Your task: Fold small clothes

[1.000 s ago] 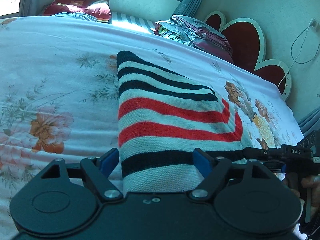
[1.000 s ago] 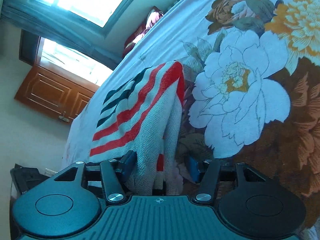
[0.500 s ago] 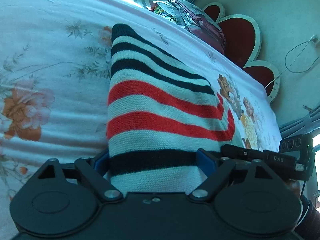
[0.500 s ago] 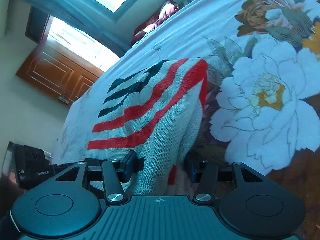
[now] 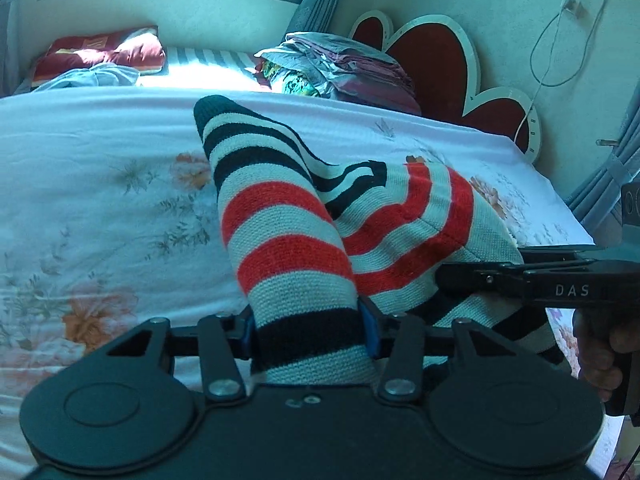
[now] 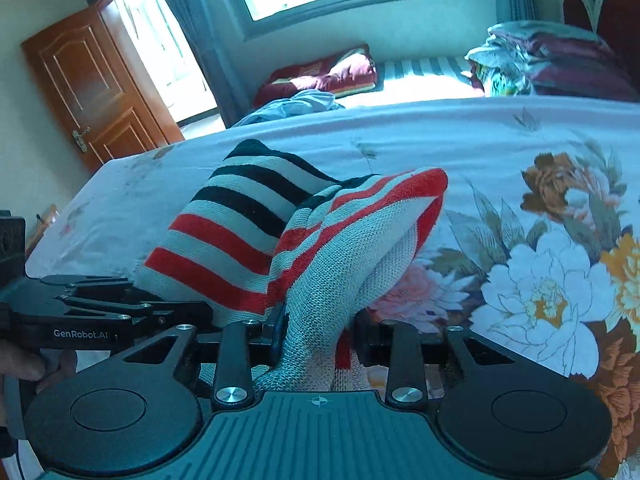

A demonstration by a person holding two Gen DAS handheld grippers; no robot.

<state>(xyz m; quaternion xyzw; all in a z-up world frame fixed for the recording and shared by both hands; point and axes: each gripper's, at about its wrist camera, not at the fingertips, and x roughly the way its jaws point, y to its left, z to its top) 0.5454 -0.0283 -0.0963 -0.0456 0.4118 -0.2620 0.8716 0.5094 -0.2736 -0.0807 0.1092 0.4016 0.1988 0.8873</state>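
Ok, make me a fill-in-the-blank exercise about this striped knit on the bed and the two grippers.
1. The knit garment has white, red and ____ stripes.
2. The bedsheet under it is printed with ____.
3. The number of grippers with knit fabric between their fingers, counting the left gripper and the right gripper, is ____.
4. The headboard behind the bed is shaped like ____.

Missing words: black; flowers; two; hearts

Red-black-white striped knit garment [image 5: 288, 248]
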